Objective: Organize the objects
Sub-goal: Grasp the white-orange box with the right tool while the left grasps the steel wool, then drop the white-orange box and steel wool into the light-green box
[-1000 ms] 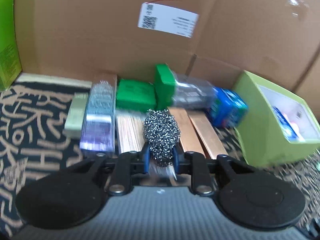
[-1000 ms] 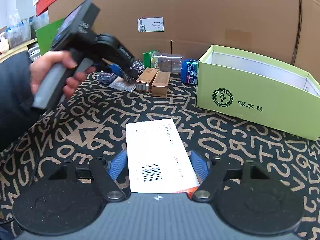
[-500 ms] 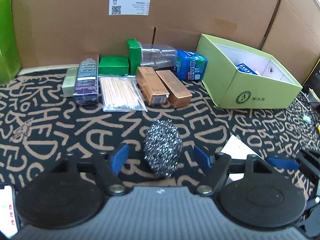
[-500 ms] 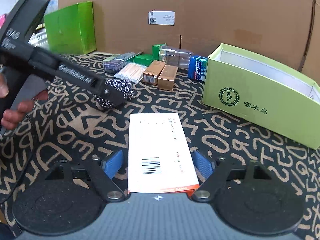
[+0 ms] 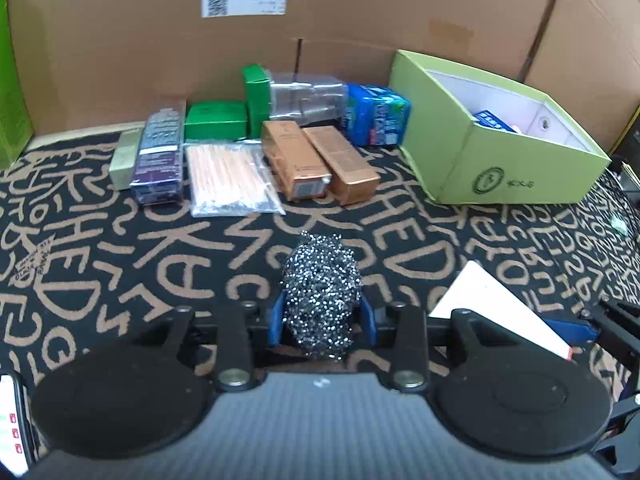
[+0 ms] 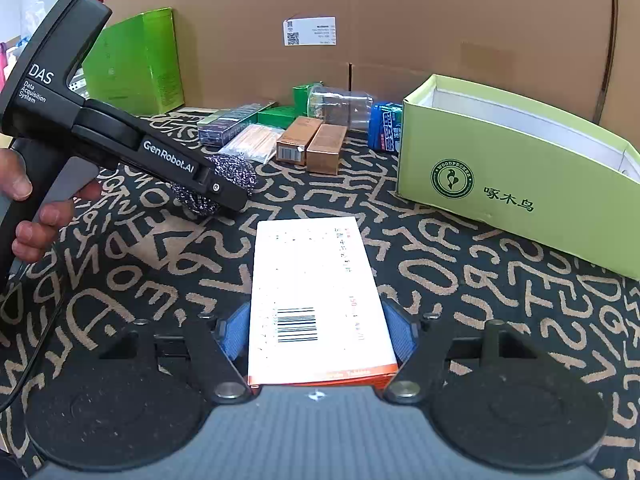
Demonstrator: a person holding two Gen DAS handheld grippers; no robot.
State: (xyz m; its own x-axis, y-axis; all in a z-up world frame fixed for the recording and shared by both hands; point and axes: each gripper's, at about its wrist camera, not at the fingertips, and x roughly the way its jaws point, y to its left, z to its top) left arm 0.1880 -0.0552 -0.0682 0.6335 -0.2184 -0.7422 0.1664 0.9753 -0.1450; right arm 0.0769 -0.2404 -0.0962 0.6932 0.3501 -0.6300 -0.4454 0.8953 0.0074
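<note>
- My left gripper (image 5: 322, 320) has its jaws closing on the steel-wool scrubber (image 5: 320, 292), whose sides the pads already touch.
- My right gripper (image 6: 318, 332) is closing around the white carton (image 6: 316, 300); I cannot tell if the pads press it.
- Ahead of both jaws, the green box (image 6: 516, 196) holds little; the row of packets (image 5: 300, 160) is left to sort.

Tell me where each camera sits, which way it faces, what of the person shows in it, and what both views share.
Left wrist: on the left claw, looking down along its fingers, which are closing around the steel scourer; no body shows.
Right wrist: on the right claw, looking down at the white carton between its closing fingers; the left hand shows.
Shared: scourer, carton, copper boxes, green open box.
</note>
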